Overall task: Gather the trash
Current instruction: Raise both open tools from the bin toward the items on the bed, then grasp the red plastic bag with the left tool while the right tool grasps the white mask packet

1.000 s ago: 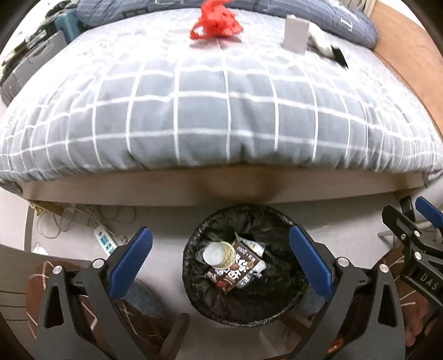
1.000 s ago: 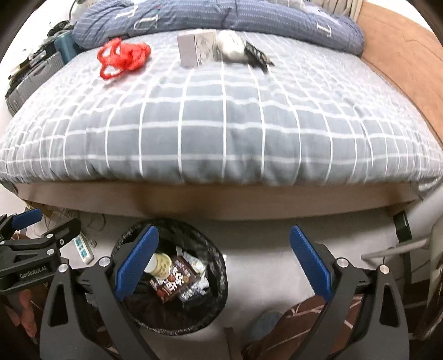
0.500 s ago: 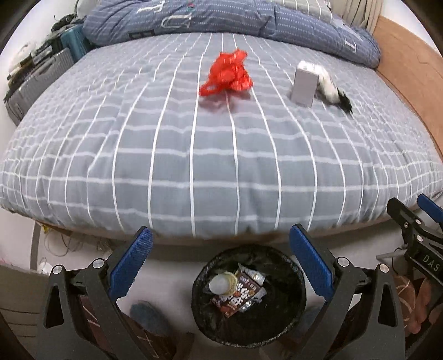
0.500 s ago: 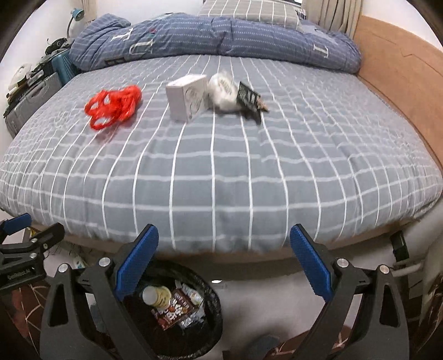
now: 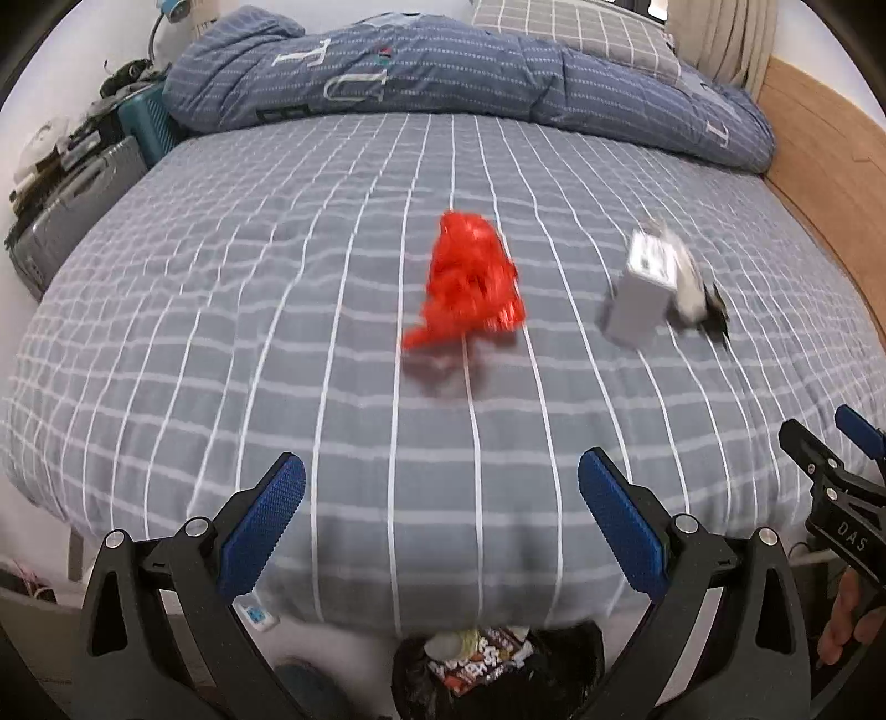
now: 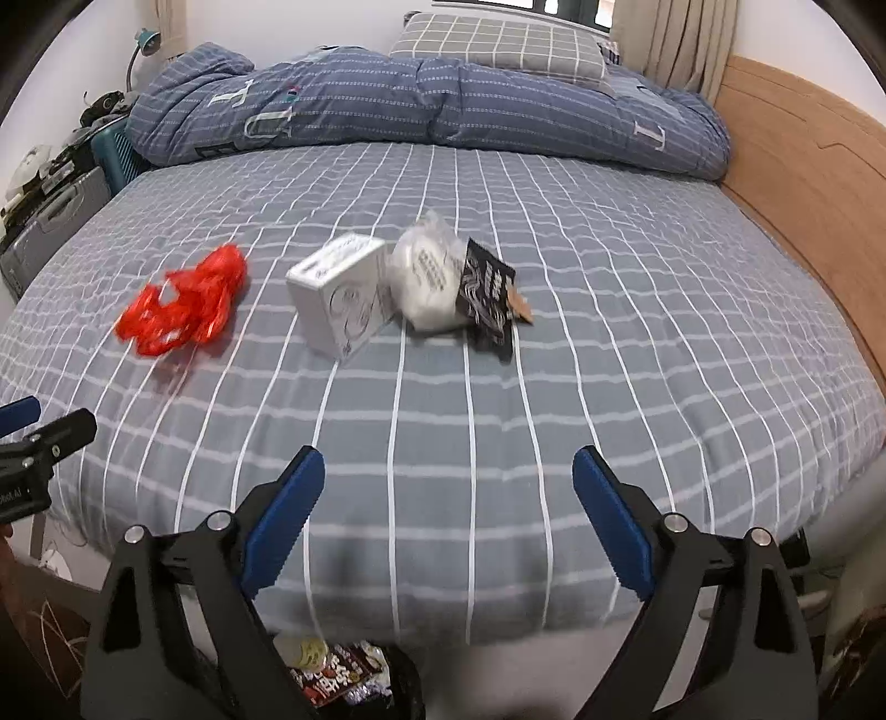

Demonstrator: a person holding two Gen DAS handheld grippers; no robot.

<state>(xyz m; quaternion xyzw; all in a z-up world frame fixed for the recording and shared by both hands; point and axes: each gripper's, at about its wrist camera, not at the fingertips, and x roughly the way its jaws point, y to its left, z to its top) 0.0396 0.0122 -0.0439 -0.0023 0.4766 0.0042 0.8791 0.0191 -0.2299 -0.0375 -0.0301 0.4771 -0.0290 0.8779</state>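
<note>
A crumpled red plastic bag (image 5: 468, 288) (image 6: 185, 302) lies on the grey checked bed (image 5: 277, 332) (image 6: 609, 387). To its right stand a white box (image 5: 642, 291) (image 6: 343, 293), a clear white bag (image 6: 429, 279) and a black wrapper (image 6: 487, 293). My left gripper (image 5: 441, 520) hovers open over the bed's near edge, well short of the red bag. My right gripper (image 6: 448, 531) is open too, empty, facing the box. Below the bed edge sits a black-lined trash bin (image 5: 554, 670) (image 6: 404, 687) holding wrappers and a small bottle.
A folded blue quilt (image 6: 421, 105) and a pillow (image 6: 498, 41) lie at the head of the bed. A wooden panel (image 6: 803, 166) runs along the right side. Cases and clutter (image 5: 72, 183) stand at the left. A power strip (image 5: 255, 612) lies on the floor.
Both grippers have risen from just above the bin up to bed height and moved forward; the bin has slid to the bottom edge and the trash on the bed looks closer.
</note>
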